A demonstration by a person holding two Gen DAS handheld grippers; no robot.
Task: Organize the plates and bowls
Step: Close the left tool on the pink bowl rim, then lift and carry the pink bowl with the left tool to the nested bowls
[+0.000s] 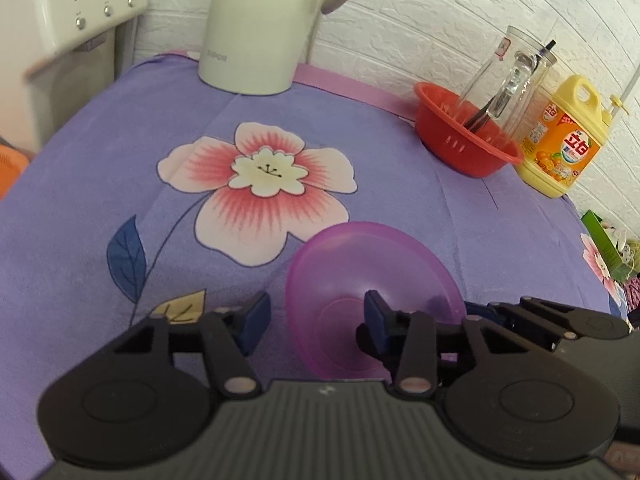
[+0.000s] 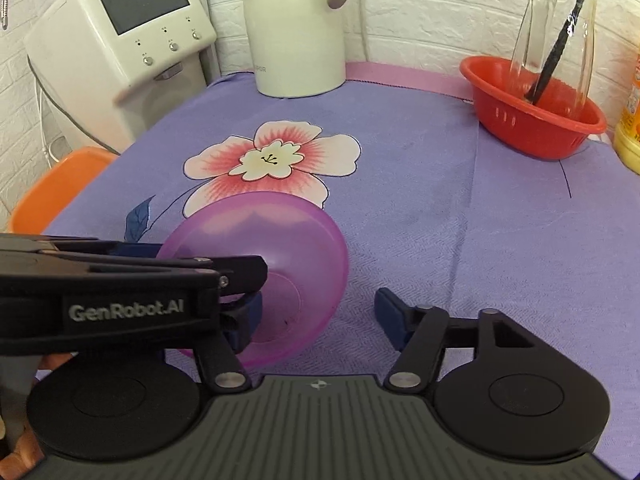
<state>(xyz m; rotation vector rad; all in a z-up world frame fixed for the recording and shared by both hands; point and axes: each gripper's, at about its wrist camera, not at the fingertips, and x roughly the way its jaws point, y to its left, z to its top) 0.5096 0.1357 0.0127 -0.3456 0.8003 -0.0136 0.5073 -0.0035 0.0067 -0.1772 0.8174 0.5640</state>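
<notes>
Your left gripper [image 1: 316, 320] jaws spread wide, one pad inside purple bowl [image 1: 372, 292], other outside its rim; no grip yet. Your right gripper [image 2: 320, 312] also wide, left pad against bowl's inner wall, right pad over bare cloth. Bowl tilted on its side on purple flowered surface [image 1: 400, 184], near front edge. Red basket [image 2: 536, 120] with glass jar [image 2: 556, 32] sits well apart at back right; white kettle [image 2: 296, 28] behind.
</notes>
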